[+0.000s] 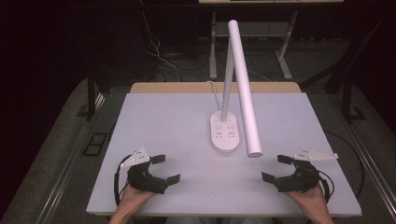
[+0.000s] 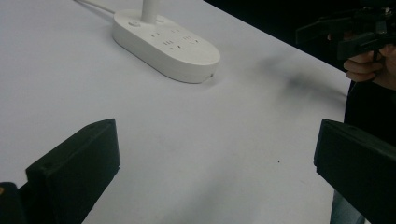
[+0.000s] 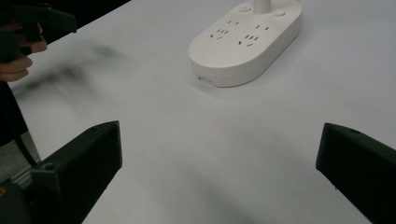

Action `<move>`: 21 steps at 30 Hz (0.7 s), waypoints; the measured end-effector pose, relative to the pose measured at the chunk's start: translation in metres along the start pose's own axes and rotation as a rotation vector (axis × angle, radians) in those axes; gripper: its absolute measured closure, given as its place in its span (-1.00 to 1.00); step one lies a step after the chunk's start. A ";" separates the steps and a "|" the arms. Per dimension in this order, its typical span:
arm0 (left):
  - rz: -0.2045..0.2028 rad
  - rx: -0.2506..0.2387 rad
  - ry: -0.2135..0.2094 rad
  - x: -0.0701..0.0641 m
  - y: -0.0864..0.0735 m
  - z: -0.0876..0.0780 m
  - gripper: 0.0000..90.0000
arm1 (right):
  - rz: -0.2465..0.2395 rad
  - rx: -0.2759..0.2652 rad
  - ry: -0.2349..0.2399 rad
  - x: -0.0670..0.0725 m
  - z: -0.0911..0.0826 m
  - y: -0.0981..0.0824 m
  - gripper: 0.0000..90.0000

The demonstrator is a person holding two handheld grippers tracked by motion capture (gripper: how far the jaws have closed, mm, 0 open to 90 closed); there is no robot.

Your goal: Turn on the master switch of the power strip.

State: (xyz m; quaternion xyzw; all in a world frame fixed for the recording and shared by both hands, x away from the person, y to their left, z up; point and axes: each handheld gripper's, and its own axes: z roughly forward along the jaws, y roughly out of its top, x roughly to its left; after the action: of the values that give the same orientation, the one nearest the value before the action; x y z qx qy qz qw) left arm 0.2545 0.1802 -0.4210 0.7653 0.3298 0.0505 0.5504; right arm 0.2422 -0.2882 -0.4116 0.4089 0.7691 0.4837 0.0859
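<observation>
A white desk lamp stands mid-table on an oval base (image 1: 224,134) that carries several power sockets; its base also appears in the left gripper view (image 2: 166,45) and the right gripper view (image 3: 246,42). A slim stem rises from the base, and the long tube head (image 1: 245,91) slants down toward the front. My left gripper (image 1: 166,169) rests at the front left of the table, jaws wide open with nothing between them (image 2: 217,179). At the front right, my right gripper (image 1: 276,168) is likewise open and empty (image 3: 219,179). Both point inward toward the lamp base.
The white table top (image 1: 163,121) has a wooden strip along its far edge. The lamp's white cord (image 1: 214,88) runs off the back. Dark floor with cables and desk legs (image 1: 285,60) lies beyond. Each gripper view catches the other hand's gripper (image 2: 359,32) (image 3: 28,23) far off.
</observation>
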 end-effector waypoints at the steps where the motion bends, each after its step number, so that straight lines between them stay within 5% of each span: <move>1: 0.001 0.002 -0.001 0.000 0.000 0.000 -1.00 | -0.006 0.001 0.001 0.000 0.000 0.000 -1.00; 21: 0.010 0.028 0.002 -0.001 0.002 0.001 -1.00 | 0.022 0.034 0.025 0.000 0.001 -0.003 -1.00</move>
State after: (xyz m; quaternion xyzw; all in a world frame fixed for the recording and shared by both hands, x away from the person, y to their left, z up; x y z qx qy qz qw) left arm 0.2548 0.1787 -0.4190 0.7744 0.3272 0.0496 0.5392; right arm 0.2410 -0.2884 -0.4143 0.4126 0.7737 0.4765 0.0641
